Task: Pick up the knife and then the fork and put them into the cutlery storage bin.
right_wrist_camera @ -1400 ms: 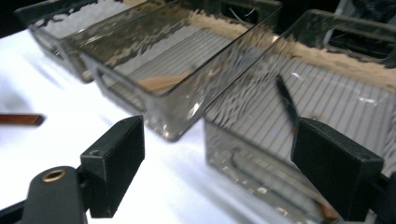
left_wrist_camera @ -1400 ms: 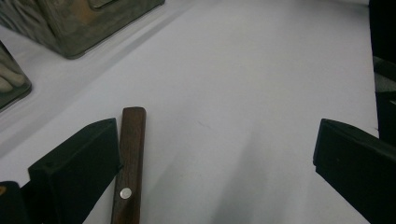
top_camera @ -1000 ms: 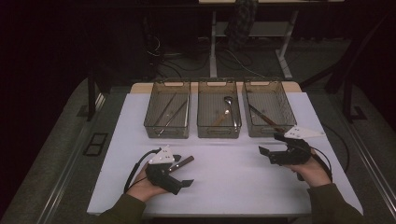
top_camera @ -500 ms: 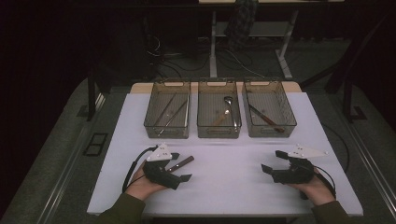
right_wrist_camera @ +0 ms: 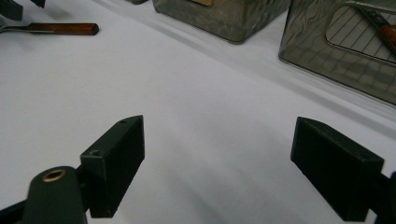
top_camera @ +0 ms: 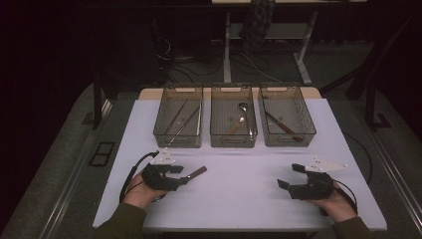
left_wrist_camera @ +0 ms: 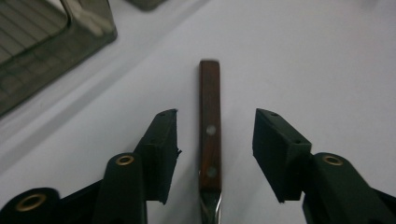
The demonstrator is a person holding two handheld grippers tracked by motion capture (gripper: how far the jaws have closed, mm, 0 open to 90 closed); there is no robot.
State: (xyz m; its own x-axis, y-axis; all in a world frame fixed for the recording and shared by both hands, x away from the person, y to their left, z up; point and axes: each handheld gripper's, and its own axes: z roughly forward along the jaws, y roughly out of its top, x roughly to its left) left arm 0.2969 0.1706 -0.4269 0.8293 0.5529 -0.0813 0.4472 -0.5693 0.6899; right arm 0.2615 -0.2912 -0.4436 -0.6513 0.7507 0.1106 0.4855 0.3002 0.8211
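**Both grippers low on the bench, a knife between the left jaws**

Lower left of the high view: the left gripper sits on the white bench, jaws spread either side of a wooden-handled knife that lies flat, neither jaw touching it. Lower right, the right gripper rests with jaws wide apart over bare bench. Across the upper middle stand three bins: the left bin and the middle bin with utensils inside, the right bin with a wooden-handled piece lying aslant.
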